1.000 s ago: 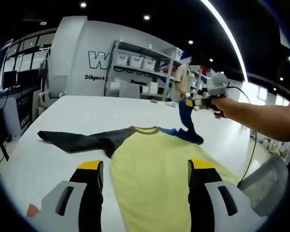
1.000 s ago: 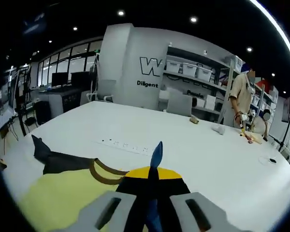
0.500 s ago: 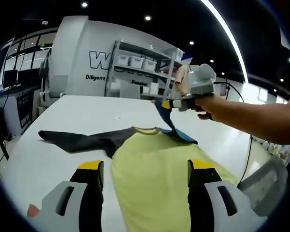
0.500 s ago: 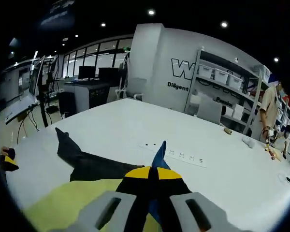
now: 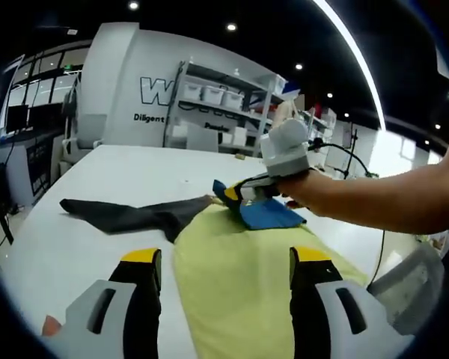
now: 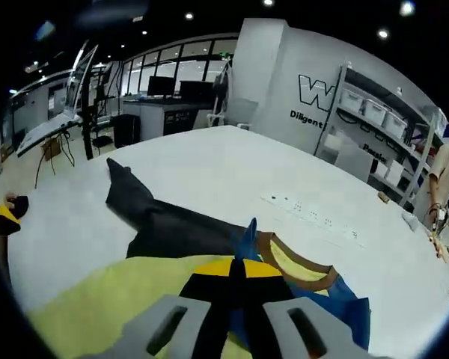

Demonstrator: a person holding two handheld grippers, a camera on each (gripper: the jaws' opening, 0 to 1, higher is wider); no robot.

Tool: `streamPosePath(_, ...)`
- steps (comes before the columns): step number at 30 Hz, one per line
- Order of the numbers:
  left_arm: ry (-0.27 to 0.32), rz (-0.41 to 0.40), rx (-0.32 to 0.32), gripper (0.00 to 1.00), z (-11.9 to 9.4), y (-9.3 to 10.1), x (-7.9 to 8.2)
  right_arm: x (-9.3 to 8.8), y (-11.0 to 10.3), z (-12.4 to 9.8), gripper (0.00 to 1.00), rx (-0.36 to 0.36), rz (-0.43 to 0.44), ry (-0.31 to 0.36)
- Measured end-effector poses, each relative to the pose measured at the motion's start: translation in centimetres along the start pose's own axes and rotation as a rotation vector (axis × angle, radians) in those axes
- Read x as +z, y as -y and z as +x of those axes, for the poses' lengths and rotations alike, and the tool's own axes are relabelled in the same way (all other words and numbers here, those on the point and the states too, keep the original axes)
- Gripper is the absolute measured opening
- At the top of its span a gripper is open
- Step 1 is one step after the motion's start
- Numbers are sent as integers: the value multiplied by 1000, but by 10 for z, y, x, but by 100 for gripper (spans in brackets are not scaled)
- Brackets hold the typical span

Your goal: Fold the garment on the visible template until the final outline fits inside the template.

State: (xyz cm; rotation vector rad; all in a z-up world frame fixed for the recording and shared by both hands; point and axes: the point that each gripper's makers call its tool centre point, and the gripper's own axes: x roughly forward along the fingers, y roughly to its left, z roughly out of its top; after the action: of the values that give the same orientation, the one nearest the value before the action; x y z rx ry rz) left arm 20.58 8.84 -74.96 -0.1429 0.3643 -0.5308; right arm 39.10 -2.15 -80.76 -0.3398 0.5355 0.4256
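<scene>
A yellow shirt (image 5: 247, 284) with a brown collar (image 6: 299, 267) lies flat on the white table (image 5: 97, 172). Its dark sleeve (image 5: 127, 215) stretches out to the left. My right gripper (image 5: 239, 192) is shut on the blue sleeve (image 5: 268, 213) and holds it low over the shirt's chest, just beside the collar. In the right gripper view the blue cloth (image 6: 246, 236) pokes up between the shut jaws, and the dark sleeve (image 6: 165, 221) runs off to the left. My left gripper (image 5: 226, 262) stands open over the shirt's lower part, with nothing between its jaws.
The table (image 6: 209, 161) runs wide beyond the shirt, with a row of small marks (image 6: 307, 215) on it. Shelves with bins (image 5: 209, 97) stand at the back. Desks with monitors (image 6: 157, 101) are far left. A person's arm (image 5: 374, 198) reaches in from the right.
My right gripper has carried the blue sleeve from high at the right down and leftward onto the shirt by the collar. The left gripper has stayed put and open.
</scene>
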Motion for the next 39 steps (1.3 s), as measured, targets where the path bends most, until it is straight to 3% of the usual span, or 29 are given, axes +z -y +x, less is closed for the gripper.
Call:
streamPosePath(4,-8,1,-3,64,1,1,-1,-13,-10,11,0,25,-3,-40)
streamPosePath(15,-19,-4,-5,62,3,0,-3,-25,-33,24,0,81,7,-80)
streamPosePath(26,-26,-3,-4,61,4,-1,-4,-31,-56,26,5,177,79,-91)
streamPosePath(33,-31,1,-8,61,4,0,-5,-24,-64,19,3,255,155,-75)
streamPosePath(39,-35,3,-10,61,4,1,-6,-11,-47,12,0,196,164,11)
